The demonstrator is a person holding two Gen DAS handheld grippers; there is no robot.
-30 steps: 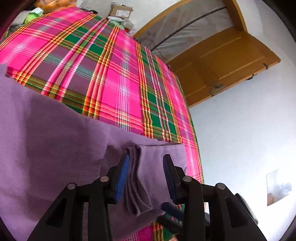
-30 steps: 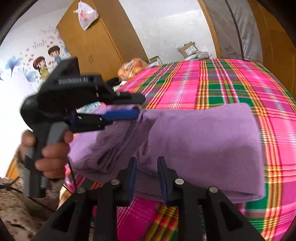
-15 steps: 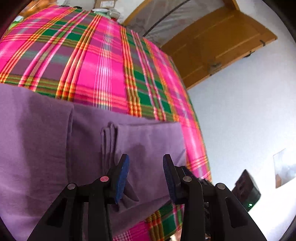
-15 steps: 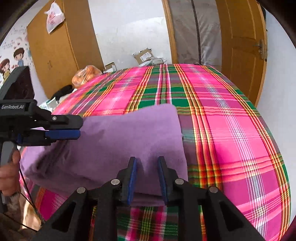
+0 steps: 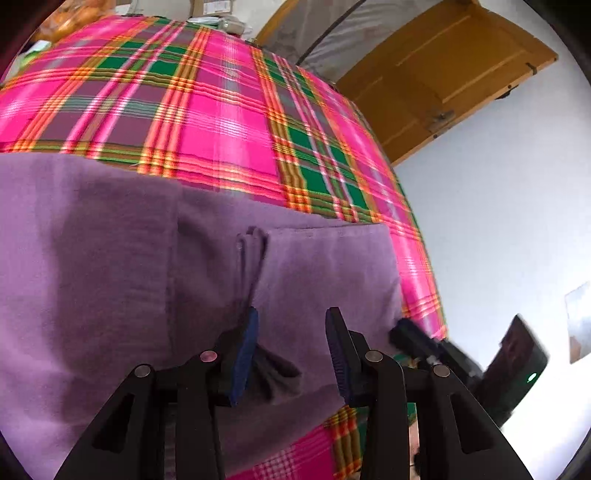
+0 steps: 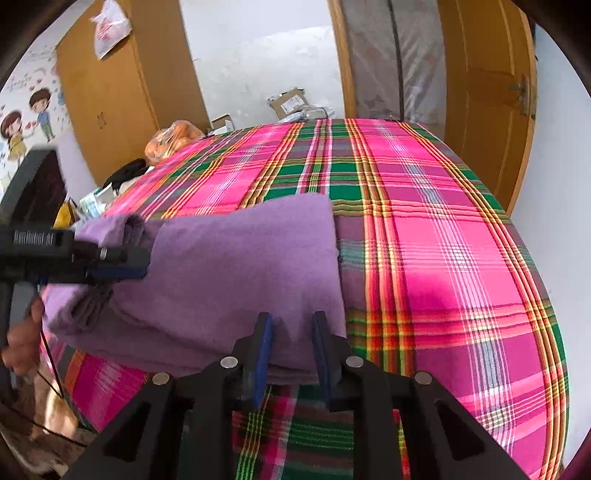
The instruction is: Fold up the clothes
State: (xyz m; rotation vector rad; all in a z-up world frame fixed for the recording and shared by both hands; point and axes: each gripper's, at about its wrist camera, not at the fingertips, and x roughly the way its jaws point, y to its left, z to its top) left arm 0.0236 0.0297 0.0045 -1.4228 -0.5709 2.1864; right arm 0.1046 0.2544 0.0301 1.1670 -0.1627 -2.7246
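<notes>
Garment: our soft purple folded cloth [image 6: 240, 266] now lies lowered on the pink plaid bedspread [image 6: 424, 240]; left gripper [image 5: 291, 347] and right gripper [image 6: 291, 343] gape empty, fold nearly complete.

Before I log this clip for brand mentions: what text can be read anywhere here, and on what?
"GenRobot.AI", blurred: white lettering on the side of the left gripper, right wrist view.
Cardboard box behind the bed: a label, too small to read.
White plastic bag on the wardrobe: red print, unreadable.
Nothing else legible.
</notes>
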